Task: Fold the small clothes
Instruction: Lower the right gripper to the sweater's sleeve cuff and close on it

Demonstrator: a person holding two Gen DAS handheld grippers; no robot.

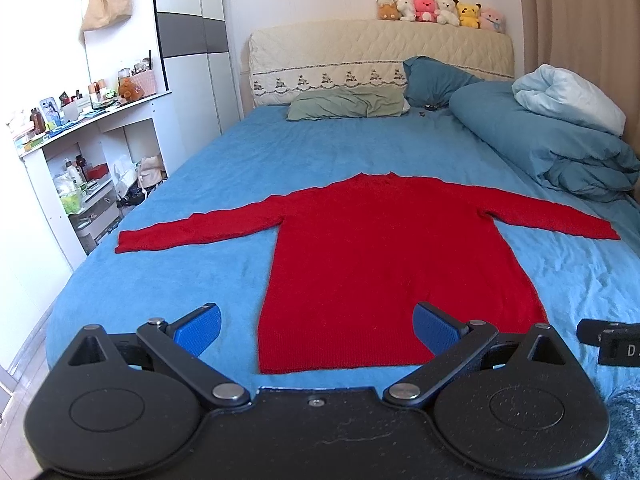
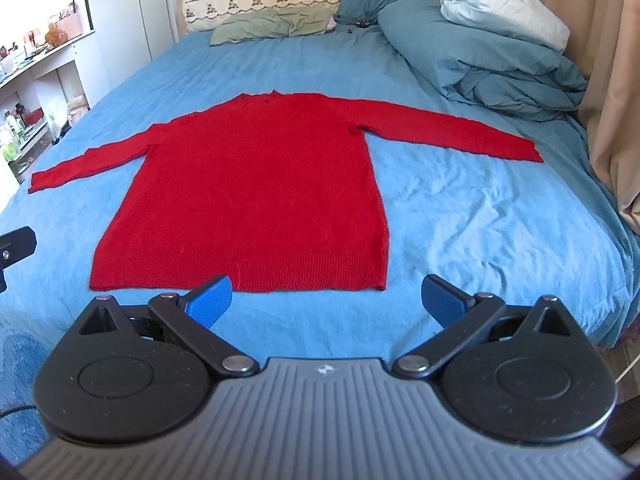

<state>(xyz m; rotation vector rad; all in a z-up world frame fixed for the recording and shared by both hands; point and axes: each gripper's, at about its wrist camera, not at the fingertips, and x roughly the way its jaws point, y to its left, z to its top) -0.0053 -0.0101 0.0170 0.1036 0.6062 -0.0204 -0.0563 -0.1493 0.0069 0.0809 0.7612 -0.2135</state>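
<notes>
A: Where is the red sweater (image 1: 384,256) lying?

B: It is lying flat on the blue bedsheet (image 1: 224,160), hem toward the cameras, collar pointing at the headboard (image 1: 380,56), with both sleeves stretching out sideways. In the right wrist view the sweater (image 2: 256,184) is sitting left of centre.

A: And the grippers?

B: The left gripper (image 1: 316,326) is hovering at the foot of the bed near the hem. Its jaws are standing wide apart, holding nothing; its right blue pad is showing in front of the sweater's lower edge, the left pad in front of bare sheet. The right gripper (image 2: 326,300) is likewise gaping, empty, just short of the hem.

A: What is sitting around it?

B: A green pillow (image 1: 344,106) is resting against the headboard, a teal duvet (image 1: 560,148) is bunching up along the right side with a pale blue blanket (image 1: 568,98) on top. Plush toys (image 1: 440,10) are lining the headboard's top. A white shelf unit (image 1: 92,148) crowded with bottles is standing left of the bed, and a beige bag (image 1: 106,2) is hanging above it.
</notes>
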